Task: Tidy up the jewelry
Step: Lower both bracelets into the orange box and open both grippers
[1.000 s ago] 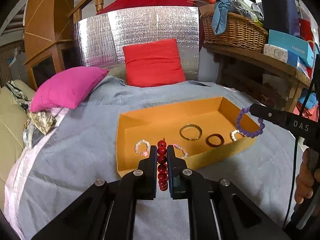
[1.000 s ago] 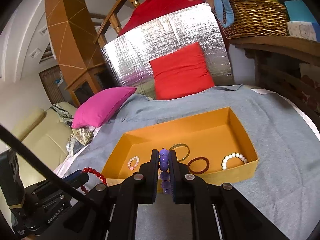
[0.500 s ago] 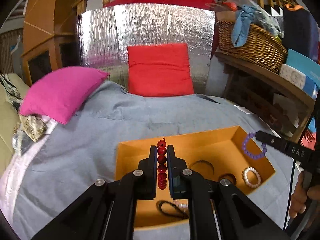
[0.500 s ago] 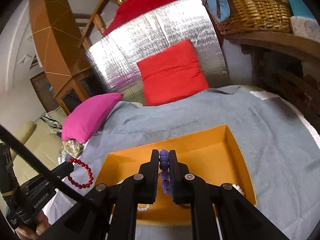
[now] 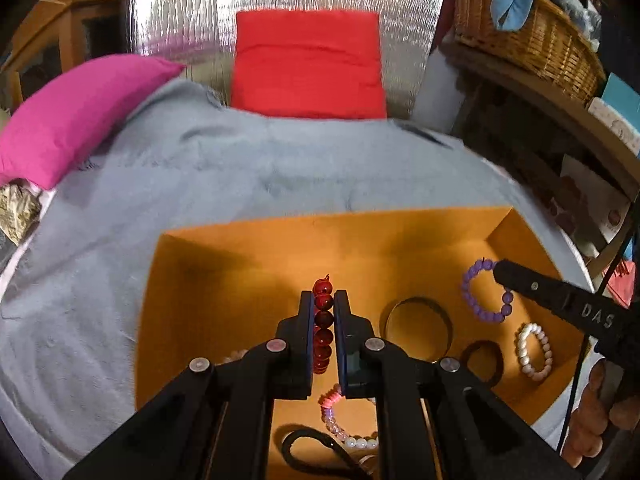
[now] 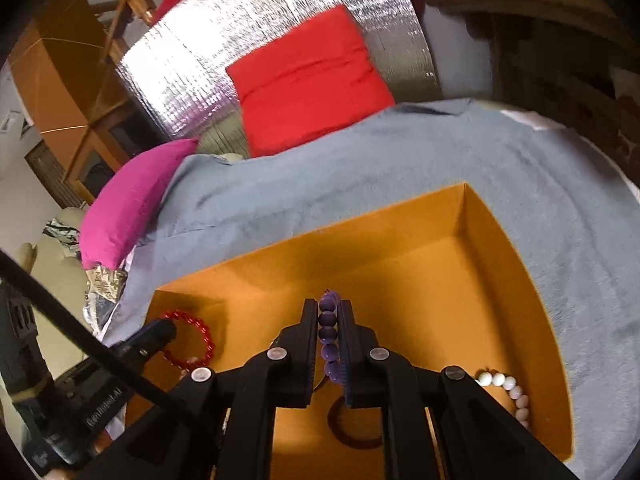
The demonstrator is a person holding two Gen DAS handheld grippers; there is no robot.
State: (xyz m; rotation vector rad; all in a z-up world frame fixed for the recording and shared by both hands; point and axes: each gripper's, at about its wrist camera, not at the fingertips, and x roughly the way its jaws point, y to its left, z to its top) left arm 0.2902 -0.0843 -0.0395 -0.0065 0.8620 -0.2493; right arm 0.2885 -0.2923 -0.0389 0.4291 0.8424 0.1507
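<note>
My left gripper [image 5: 323, 295] is shut on a red bead bracelet [image 5: 322, 326], held over the left part of the orange tray [image 5: 248, 236]. My right gripper [image 6: 330, 305] is shut on a purple bead bracelet [image 6: 329, 340] over the tray's [image 6: 400, 216] middle. In the left wrist view the right gripper [image 5: 500, 270] shows at the right with the purple bracelet [image 5: 482, 292] hanging from it. In the right wrist view the left gripper [image 6: 166, 330] holds the red bracelet [image 6: 190, 338] at the tray's left end.
In the tray lie a metal bangle [image 5: 416, 322], a dark ring [image 5: 482, 362], a white pearl bracelet [image 5: 534, 352], a pink and white bead bracelet [image 5: 340, 420] and a black loop [image 5: 312, 446]. The tray sits on a grey blanket [image 5: 200, 168] near red [image 5: 308, 64] and pink [image 5: 76, 112] cushions.
Both grippers moved forward and down over the tray, each still holding its bracelet. The tray now fills the lower half of both views.
</note>
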